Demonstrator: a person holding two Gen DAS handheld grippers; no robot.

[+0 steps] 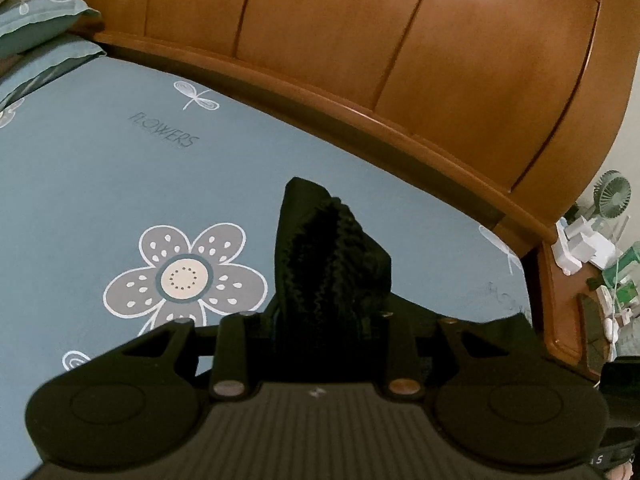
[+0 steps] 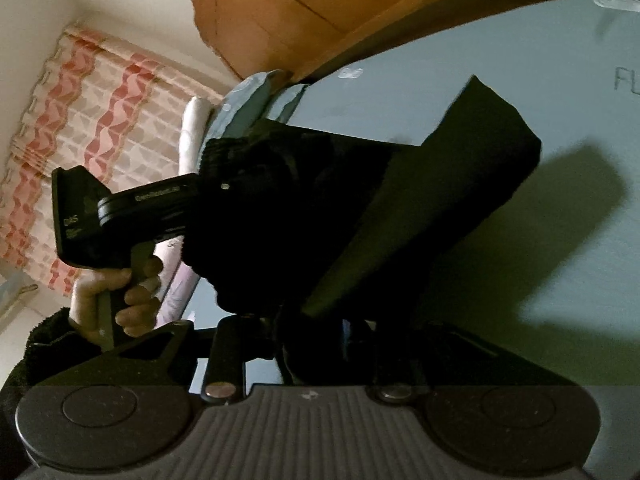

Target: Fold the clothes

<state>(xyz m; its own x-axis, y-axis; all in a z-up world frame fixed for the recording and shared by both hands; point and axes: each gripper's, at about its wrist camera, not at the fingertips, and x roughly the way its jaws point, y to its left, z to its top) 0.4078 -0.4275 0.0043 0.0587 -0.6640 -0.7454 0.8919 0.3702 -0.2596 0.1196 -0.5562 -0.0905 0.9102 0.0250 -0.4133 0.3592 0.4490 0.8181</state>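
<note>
Black garment [image 1: 332, 256], ribbed zigzag knit texture on one band, plain matte elsewhere [image 2: 460, 184]. Bed sheet [image 1: 100, 184] dusty blue, printed with grey five-petal flower [image 1: 185, 276] outlined white, cream centre ringed teal, white droplet specks on petals; thin white line-drawn sprig; dark grey "FLOWERS" lettering [image 1: 165, 130]. Pillows [image 1: 36, 20] same blue, paler edging. Headboard [image 1: 360, 40] glossy orange-brown wood, dark seam lines. Curtain [image 2: 92, 120] cream with wavy coral-red stripes. Left gripper [image 2: 120, 216] black, small white print. Fan [image 1: 612, 194] pale green.
</note>
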